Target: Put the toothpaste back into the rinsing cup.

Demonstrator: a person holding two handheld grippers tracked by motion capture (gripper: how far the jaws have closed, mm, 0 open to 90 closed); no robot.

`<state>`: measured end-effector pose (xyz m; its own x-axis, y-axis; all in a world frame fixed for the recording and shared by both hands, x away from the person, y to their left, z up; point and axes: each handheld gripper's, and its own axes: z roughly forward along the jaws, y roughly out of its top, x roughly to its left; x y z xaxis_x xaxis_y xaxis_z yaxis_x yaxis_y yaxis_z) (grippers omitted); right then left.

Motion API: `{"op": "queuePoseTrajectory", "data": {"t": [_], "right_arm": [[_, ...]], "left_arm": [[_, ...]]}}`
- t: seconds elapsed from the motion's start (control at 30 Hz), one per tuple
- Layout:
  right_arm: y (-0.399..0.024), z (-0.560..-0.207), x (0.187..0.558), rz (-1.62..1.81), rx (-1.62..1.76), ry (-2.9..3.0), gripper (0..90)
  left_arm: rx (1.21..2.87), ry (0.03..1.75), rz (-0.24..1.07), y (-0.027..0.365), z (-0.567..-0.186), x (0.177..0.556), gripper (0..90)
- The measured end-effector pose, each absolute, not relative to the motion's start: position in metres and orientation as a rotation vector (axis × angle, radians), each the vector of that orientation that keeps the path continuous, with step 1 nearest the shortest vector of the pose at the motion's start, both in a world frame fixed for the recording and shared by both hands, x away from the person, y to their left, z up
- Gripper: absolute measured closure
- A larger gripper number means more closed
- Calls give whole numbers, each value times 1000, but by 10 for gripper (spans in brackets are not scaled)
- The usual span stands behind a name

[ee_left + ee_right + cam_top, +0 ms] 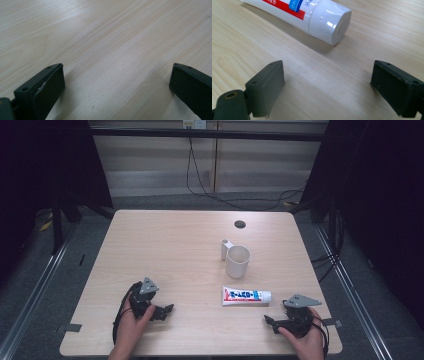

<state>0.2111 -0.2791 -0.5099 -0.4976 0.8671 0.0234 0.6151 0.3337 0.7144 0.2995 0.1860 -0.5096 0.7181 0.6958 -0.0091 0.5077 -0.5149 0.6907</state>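
Observation:
A white toothpaste tube [246,296] with red and blue print lies flat on the wooden table [165,240], cap to the right. In the right gripper view its white cap [329,22] lies just beyond my jaws. A white cup [237,261] with a handle stands upright behind the tube. My right gripper [270,321] rests near the front right edge, open, nothing between its fingers [265,87]. My left gripper [167,310] rests at the front left, open over bare wood, fingers [45,87] wide apart.
A round cable hole [240,224] sits near the table's far edge. Dark frame posts and cables stand beyond the table at the back and on both sides. Bare wood spreads between the two grippers.

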Motion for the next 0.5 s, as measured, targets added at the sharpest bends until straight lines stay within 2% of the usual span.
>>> {"op": "queuePoseTrajectory", "data": {"t": [0.23, 0.5], "right_arm": [[-280, -504, 215, 962, 1310, 2302, 149], [-263, -477, 231, 863, 1113, 2445, 162]], "left_arm": [[2230, 909, 352, 186, -510, 299, 0], [2229, 910, 352, 186, -510, 299, 0]]}}
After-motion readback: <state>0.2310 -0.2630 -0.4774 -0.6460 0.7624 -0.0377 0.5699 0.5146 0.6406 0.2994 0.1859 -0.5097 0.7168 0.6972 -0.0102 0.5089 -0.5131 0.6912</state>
